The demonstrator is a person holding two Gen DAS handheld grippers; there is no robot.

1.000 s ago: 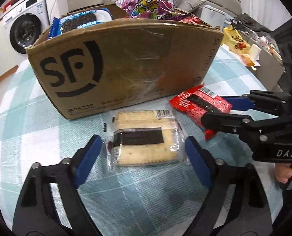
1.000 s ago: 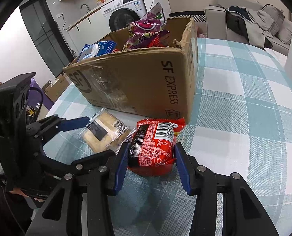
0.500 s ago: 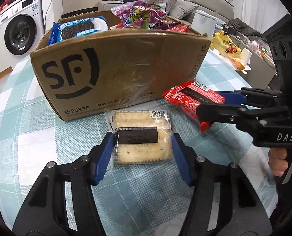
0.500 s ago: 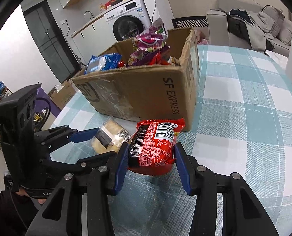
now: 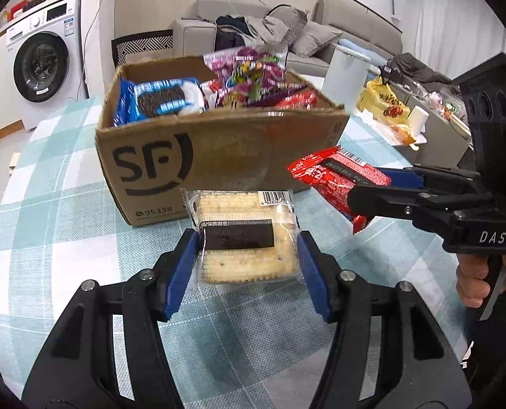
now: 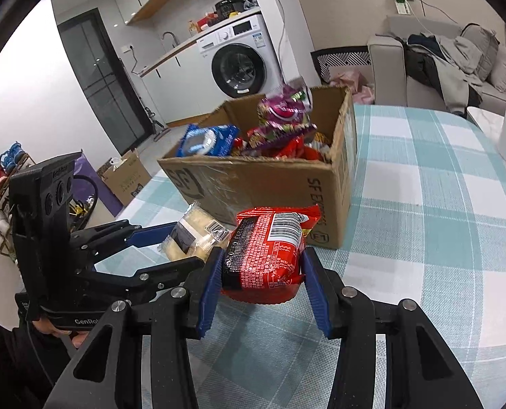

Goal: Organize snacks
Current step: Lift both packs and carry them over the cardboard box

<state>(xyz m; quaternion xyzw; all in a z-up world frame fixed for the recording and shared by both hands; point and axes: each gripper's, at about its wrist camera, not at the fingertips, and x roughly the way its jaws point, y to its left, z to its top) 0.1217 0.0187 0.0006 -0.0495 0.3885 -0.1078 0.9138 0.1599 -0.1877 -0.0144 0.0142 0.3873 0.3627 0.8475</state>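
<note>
Left tongs point(image 5: 248, 264) clamped on the clear-wrapped cracker pack point(image 5: 246, 238), pads on its two long sides; right tongs point(image 6: 261, 277) clamped on the red snack packet point(image 6: 270, 248), barcode up. I hold both clear of the checked worktop point(image 6: 423, 204), side by side, just short of the SF cardboard box point(image 5: 219, 156), probably to clear its near wall. Box already holds Oreo cookies point(image 5: 164, 100) and a purple candy bag point(image 5: 249, 71).
</note>
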